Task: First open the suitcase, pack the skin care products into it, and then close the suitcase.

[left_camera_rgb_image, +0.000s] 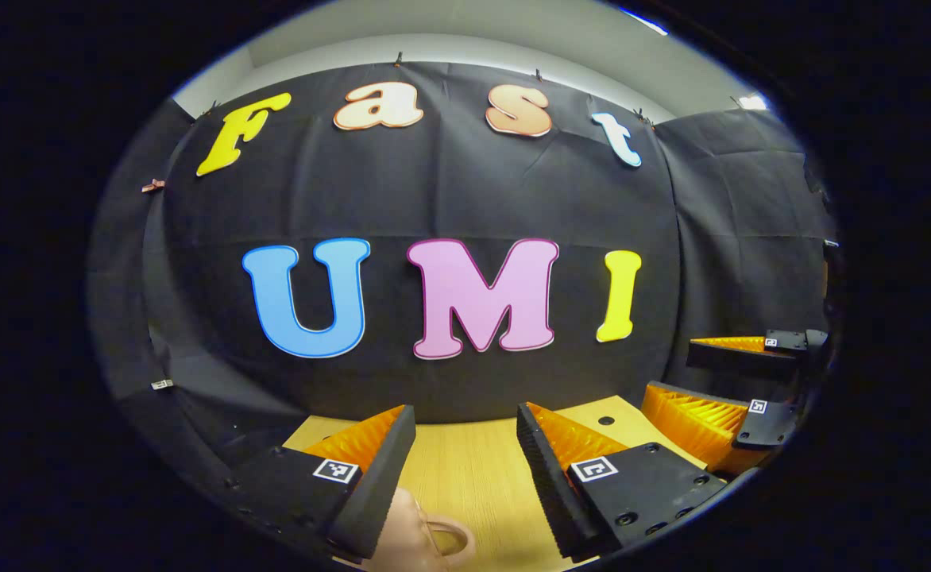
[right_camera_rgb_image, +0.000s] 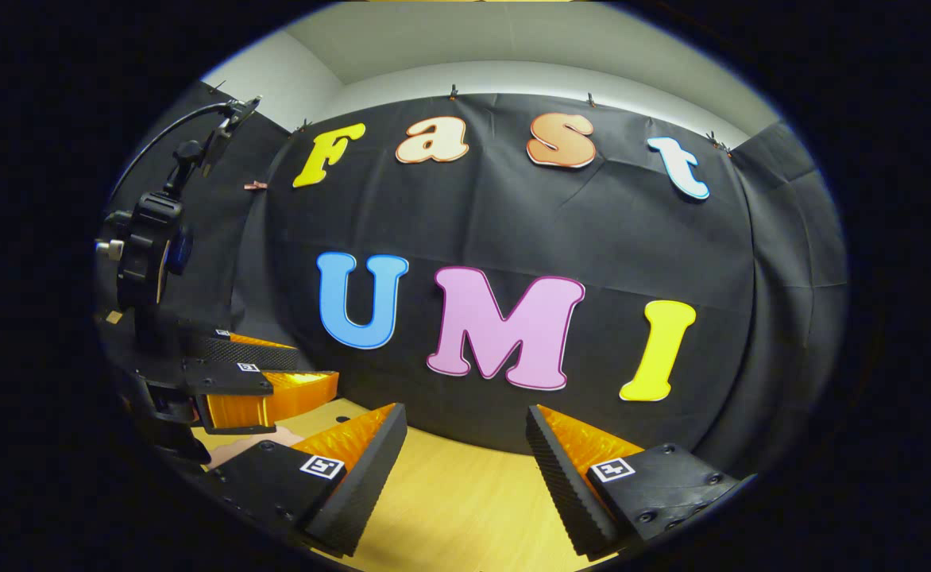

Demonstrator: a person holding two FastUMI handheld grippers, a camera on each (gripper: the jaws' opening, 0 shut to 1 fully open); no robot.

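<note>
In the left gripper view my left gripper [left_camera_rgb_image: 467,419] is open over the wooden table [left_camera_rgb_image: 473,469], facing the booth wall, with nothing between its fingers. A pale pink rounded object with a loop handle [left_camera_rgb_image: 422,534] lies just below its left finger; I cannot tell what it is. My right gripper [left_camera_rgb_image: 732,381] shows at the right edge, turned on its side, fingers apart. In the right gripper view my right gripper [right_camera_rgb_image: 465,419] is open and holds nothing above the table [right_camera_rgb_image: 450,492]. The left gripper [right_camera_rgb_image: 271,372] appears at the left, also open, with a bit of the pink object [right_camera_rgb_image: 279,436] under it.
The black cloth wall stands close behind the table's far edge. A small dark hole [left_camera_rgb_image: 606,419] marks the tabletop near the back right. The left gripper's body and its cable [right_camera_rgb_image: 148,246] rise at the left of the right gripper view.
</note>
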